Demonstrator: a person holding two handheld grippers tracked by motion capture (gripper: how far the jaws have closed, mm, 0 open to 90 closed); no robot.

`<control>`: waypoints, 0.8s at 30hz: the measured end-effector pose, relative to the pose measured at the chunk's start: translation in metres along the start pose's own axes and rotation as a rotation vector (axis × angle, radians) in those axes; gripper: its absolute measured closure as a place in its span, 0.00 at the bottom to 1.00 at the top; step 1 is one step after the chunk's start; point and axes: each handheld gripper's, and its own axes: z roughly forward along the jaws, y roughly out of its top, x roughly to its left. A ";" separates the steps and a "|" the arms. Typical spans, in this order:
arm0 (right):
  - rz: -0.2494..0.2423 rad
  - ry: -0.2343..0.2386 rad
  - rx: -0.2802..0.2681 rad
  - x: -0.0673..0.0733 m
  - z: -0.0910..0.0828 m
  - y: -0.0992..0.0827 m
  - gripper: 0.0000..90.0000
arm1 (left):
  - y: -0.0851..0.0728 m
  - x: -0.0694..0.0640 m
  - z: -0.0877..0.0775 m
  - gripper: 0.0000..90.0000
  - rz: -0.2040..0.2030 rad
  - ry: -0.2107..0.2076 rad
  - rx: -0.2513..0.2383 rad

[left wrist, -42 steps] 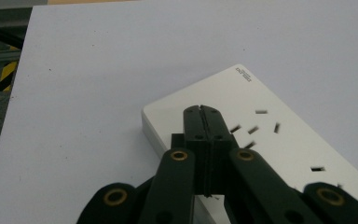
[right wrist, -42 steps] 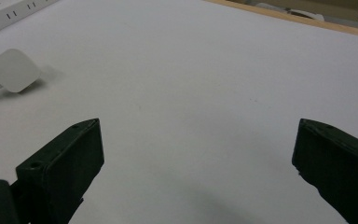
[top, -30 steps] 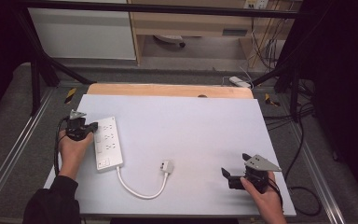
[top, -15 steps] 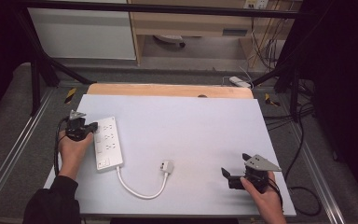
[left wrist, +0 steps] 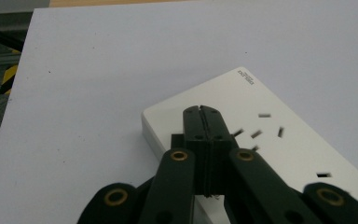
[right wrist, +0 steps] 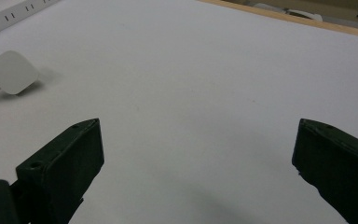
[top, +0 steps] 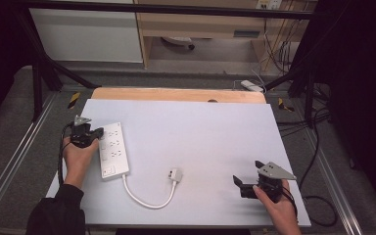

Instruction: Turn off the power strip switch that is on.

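Note:
A white power strip (top: 113, 150) lies on the left part of the white table (top: 196, 127). Its white cable (top: 147, 198) curls to a white plug (top: 175, 174) near the middle. My left gripper (top: 97, 133) is shut, its tips over the strip's left edge; in the left gripper view the closed jaws sit above the power strip (left wrist: 279, 140), nothing between them. Whether they touch it I cannot tell. My right gripper (top: 240, 186) stands open at the front right, empty. The right gripper view has the plug (right wrist: 10, 71) far off at upper left.
A wooden strip (top: 176, 94) borders the table's far edge. Metal frame rails (top: 14, 161) run along both sides, and cables (top: 318, 205) trail off to the right. A shelf unit (top: 200, 24) stands beyond the table.

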 end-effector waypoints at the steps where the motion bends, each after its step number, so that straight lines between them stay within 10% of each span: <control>1: 0.000 0.000 -0.001 0.000 0.000 0.000 0.03 | 0.001 -0.001 0.000 1.00 0.001 0.000 -0.001; 24: 0.001 0.001 -0.006 -0.001 -0.001 0.001 0.03 | 0.013 -0.016 -0.003 1.00 0.034 -0.036 -0.065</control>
